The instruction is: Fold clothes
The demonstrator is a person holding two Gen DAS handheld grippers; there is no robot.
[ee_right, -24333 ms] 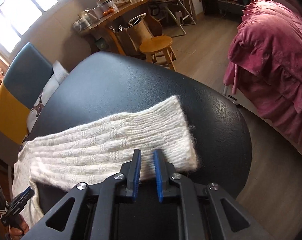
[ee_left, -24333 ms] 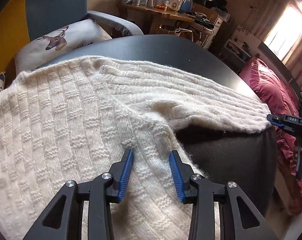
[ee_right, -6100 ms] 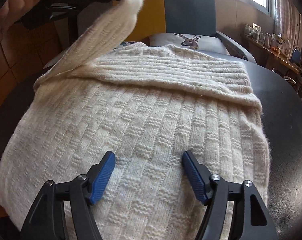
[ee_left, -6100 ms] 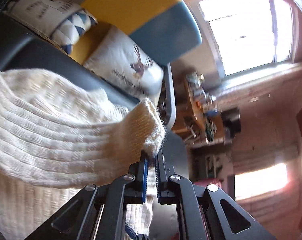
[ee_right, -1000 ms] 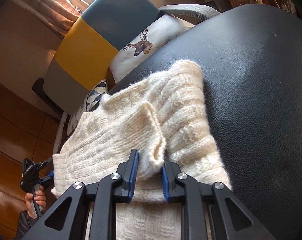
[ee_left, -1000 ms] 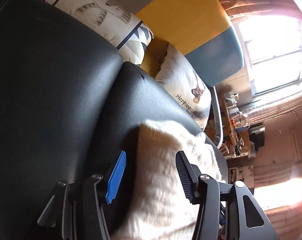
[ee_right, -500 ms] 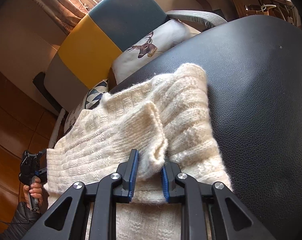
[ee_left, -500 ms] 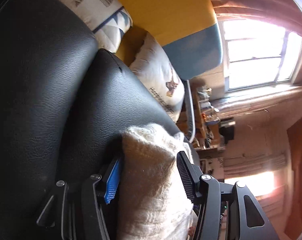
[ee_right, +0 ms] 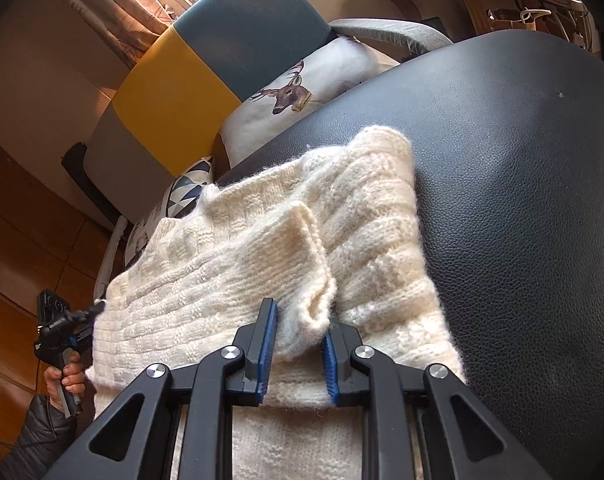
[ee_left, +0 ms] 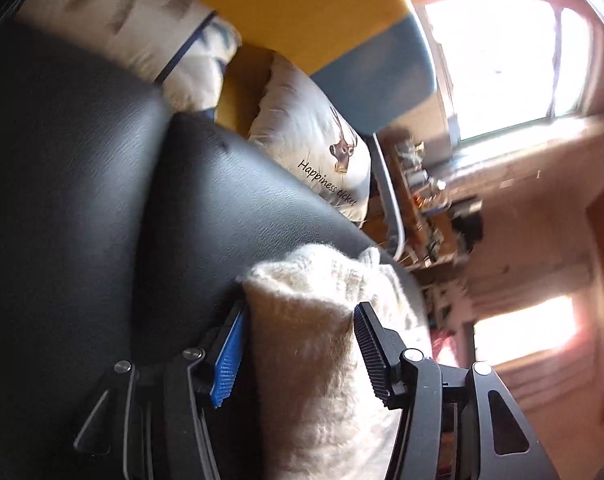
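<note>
Left wrist view showed the left gripper spread wide around a thick wad of the cream knit sweater; its blue pad on the left lay against the knit's edge, but whether the right pad touched the wool I could not tell, so it looked unclenched, straddling rather than pinching. The sweater lay bunched on the black leather counter, with a deer cushion beyond it reading "Happiness ticket", the only writing legible in either view. Right wrist view had the sweater partly folded on the counter, a sleeve laid across the body, and the right gripper with its jaws narrowed about the rolled cuff end; the cuff filled the gap, so I judged it grasped. At the far left a hand held the other gripper at the garment's edge; the print on that tool was too small to read. The risks, as I judged them: the bulky knit could slip from the wide left jaws if they closed on too few layers, uneven pulls could drag the stacked sleeve askew, and the slick leather could let the whole pile slide toward the near edge.
</note>
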